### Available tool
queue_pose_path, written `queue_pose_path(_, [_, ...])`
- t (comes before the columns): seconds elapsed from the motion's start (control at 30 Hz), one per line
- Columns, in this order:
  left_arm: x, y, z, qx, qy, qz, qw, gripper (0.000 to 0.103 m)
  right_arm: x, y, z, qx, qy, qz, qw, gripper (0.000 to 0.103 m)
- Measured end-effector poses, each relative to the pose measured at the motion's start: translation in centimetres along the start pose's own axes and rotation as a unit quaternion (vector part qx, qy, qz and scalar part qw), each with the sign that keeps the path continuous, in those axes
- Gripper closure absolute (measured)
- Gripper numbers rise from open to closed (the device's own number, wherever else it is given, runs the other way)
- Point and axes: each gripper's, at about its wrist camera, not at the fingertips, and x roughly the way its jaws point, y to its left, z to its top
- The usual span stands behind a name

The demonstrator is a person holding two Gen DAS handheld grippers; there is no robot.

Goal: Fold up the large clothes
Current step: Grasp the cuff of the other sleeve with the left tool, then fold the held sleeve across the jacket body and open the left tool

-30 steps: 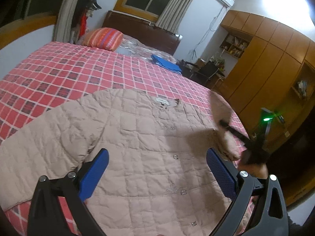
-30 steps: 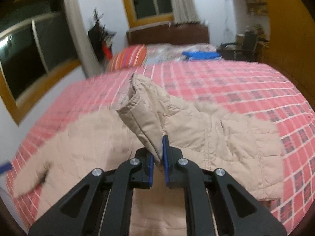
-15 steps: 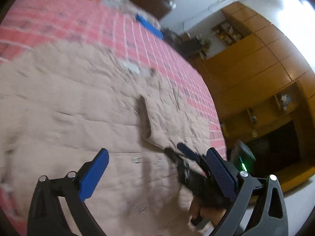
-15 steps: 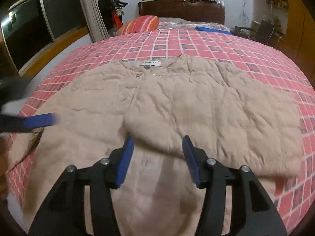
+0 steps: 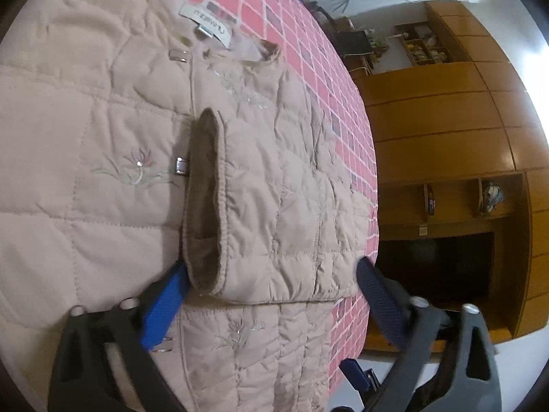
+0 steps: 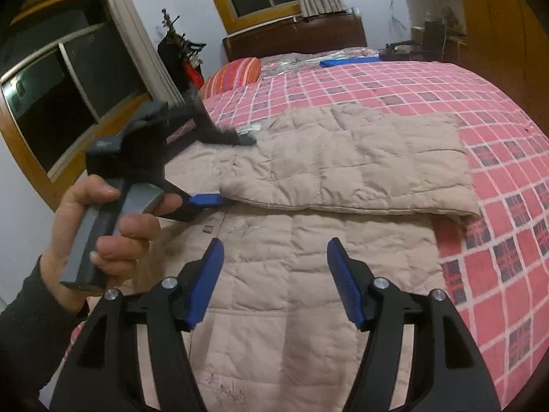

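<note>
A beige quilted jacket (image 6: pixel 308 274) is being displayed flat on the red checked bedspread (image 6: pixel 463 79), with one sleeve (image 5: pixel 274 206) lying folded across its front, the cuff opening (image 5: pixel 202 206) being shown near the snap placket and the neck label (image 5: pixel 206 22) at the far end. The left gripper (image 5: pixel 271 302) is being held low over the near edge of that sleeve, its blue fingers (image 5: pixel 164 298) spread wide apart to either side of the sleeve, nothing being pinched. In the right wrist view this tool is being gripped by a hand (image 6: pixel 99 233) in a dark sleeve at the left. The right gripper (image 6: pixel 274 285) is being held above the jacket body, its jaws likewise wide apart and empty. A striped pillow (image 6: pixel 233 75) and a blue folded item (image 6: pixel 350 61) are lying at the far end of the bed
</note>
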Motion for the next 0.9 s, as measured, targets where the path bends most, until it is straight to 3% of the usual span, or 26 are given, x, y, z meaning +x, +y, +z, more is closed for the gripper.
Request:
queue_pose_path(0.03, [0.2, 0.1, 0.1, -0.003, 0.002, 0.008, 1.0000, 0.061, -0.2, -0.2, 0.0, 0.005, -0.001, 0.002, 1.000, 0.039])
queue_pose_path(0.1, [0.1, 0.2, 0.2, -0.004, -0.001, 0.027, 0.9996, 0.075, -0.6, -0.5, -0.2, 0.010, -0.004, 0.003, 1.000, 0.039])
queue_pose_path(0.2, [-0.3, -0.3, 0.2, 0.005, -0.007, 0.034, 0.9994, 0.087, -0.5, -0.7, -0.9, 0.011, -0.002, -0.001, 1.000, 0.039])
queue_pose_path(0.4, [-4.0, -3.9, 0.2, 0.057, -0.043, 0.029, 0.9971, 0.090, -0.5, -1.3, -2.2, 0.028, 0.006, 0.007, 1.000, 0.039])
queue_pose_path(0.63, [-13.0, -7.8, 0.7, 0.115, -0.108, 0.036, 0.9868, 0.090, -0.6, -1.0, -3.3, 0.031, 0.011, 0.017, 0.999, 0.039])
queue_pose_path(0.77, [-18.3, -7.1, 0.9, 0.132, -0.146, 0.054, 0.9790, 0.090, -0.7, -1.0, -3.3, 0.030, 0.010, 0.021, 0.999, 0.039])
queue_pose_path(0.9, [-22.2, -3.3, 1.4, 0.115, -0.167, 0.071, 0.9767, 0.090, -0.7, -1.3, -3.3, 0.042, 0.012, 0.031, 0.999, 0.039])
